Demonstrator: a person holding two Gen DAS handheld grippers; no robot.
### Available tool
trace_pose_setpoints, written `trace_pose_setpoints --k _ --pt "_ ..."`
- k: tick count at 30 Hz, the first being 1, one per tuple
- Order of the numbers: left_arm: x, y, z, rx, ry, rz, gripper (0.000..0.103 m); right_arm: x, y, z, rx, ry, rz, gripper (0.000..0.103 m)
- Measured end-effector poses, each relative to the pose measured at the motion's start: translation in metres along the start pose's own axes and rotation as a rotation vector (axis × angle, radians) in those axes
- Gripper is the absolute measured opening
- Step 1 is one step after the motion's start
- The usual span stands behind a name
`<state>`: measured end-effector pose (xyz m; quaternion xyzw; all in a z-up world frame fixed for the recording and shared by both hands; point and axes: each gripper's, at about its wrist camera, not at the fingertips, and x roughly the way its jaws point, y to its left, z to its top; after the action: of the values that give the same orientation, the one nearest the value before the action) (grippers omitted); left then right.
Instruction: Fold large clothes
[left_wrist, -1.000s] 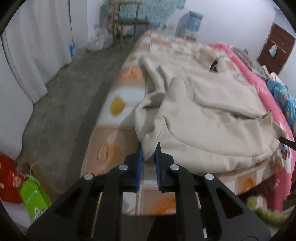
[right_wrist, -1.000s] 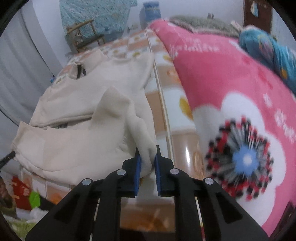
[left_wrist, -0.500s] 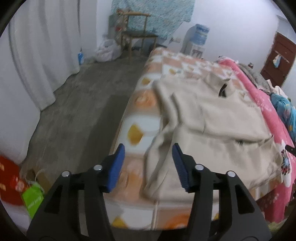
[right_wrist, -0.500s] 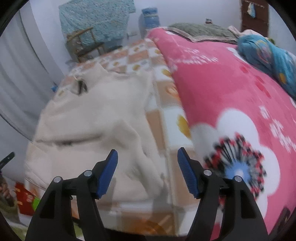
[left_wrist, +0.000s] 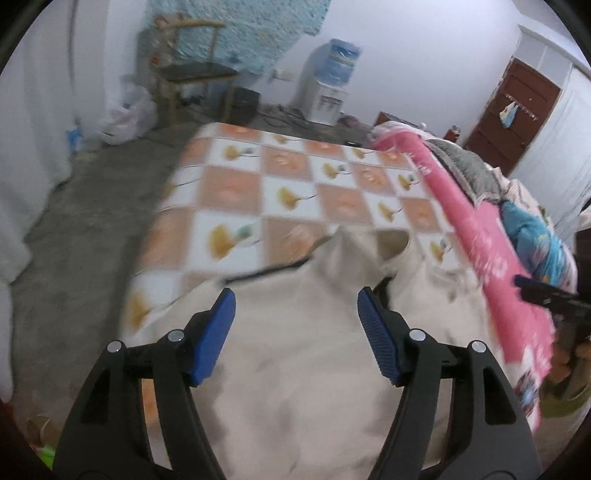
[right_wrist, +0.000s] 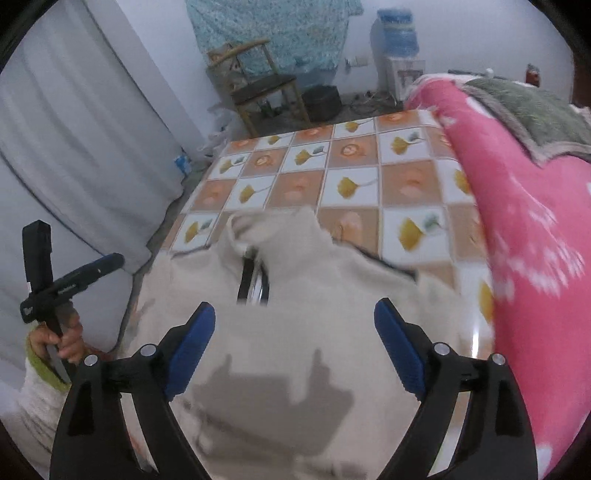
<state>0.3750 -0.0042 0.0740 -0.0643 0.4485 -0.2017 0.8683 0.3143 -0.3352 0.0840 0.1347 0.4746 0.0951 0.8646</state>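
A cream sweatshirt (left_wrist: 295, 373) lies spread on the bed, its collar end (right_wrist: 255, 236) pointing away from me. My left gripper (left_wrist: 295, 314) hovers above the cloth; its jaws are opening and nothing sits between the blue pads (left_wrist: 218, 325). My right gripper (right_wrist: 294, 325) hangs over the garment's middle, jaws also opening wide and empty. Its shadow falls on the cloth. Each view catches the other gripper at its edge: the right one (left_wrist: 550, 299) and the left one (right_wrist: 70, 280), held by a hand (right_wrist: 62, 339).
The bed carries an orange-and-white checked sheet (right_wrist: 343, 166). A pink flowered blanket (right_wrist: 535, 240) is heaped along the right side. The grey floor (left_wrist: 81, 229) and a white curtain (right_wrist: 74, 147) lie to the left. A wooden chair (right_wrist: 262, 85) and a water dispenser (left_wrist: 332, 85) stand beyond the bed.
Both grippers were shut on folds of the sweatshirt's near edge. They let go, opened wide, and swept up and forward over the garment toward its collar.
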Motion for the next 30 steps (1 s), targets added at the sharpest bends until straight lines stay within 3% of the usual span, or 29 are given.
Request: trace_pose_setpoints --k 5,8,12,14,15,17,18,22,30 --pt "0.091 -0.028 0.047 -0.015 0.063 -0.065 0.065 0.077 -0.011 0.058 0.062 0.090 0.041 0.086" --pt "0.131 -0.036 0.054 -0.018 0.114 -0.057 0.063 0.119 -0.018 0.078 0.089 0.131 0.024 0.085" --pt "0.173 -0.037 0.053 -0.012 0.179 -0.011 0.045 0.162 -0.029 0.085 0.127 0.181 0.027 0.077" --pt "0.182 -0.034 0.052 -0.014 0.198 -0.015 0.035 0.174 -0.031 0.083 0.134 0.204 0.032 0.065" --pt "0.186 -0.033 0.051 -0.018 0.203 -0.021 0.024 0.179 -0.033 0.081 0.136 0.214 0.029 0.060" --pt "0.184 -0.034 0.050 -0.009 0.197 -0.045 0.012 0.183 -0.034 0.076 0.143 0.229 0.056 0.032" --pt "0.179 -0.039 0.048 0.014 0.181 -0.046 0.010 0.183 -0.033 0.075 0.141 0.231 0.068 0.025" --pt "0.151 -0.054 0.044 0.107 0.132 -0.062 0.008 0.159 -0.018 0.069 0.059 0.197 0.049 0.019" --pt "0.079 -0.076 0.008 0.273 0.074 -0.087 0.008 0.097 0.013 0.029 -0.126 0.150 0.022 0.018"
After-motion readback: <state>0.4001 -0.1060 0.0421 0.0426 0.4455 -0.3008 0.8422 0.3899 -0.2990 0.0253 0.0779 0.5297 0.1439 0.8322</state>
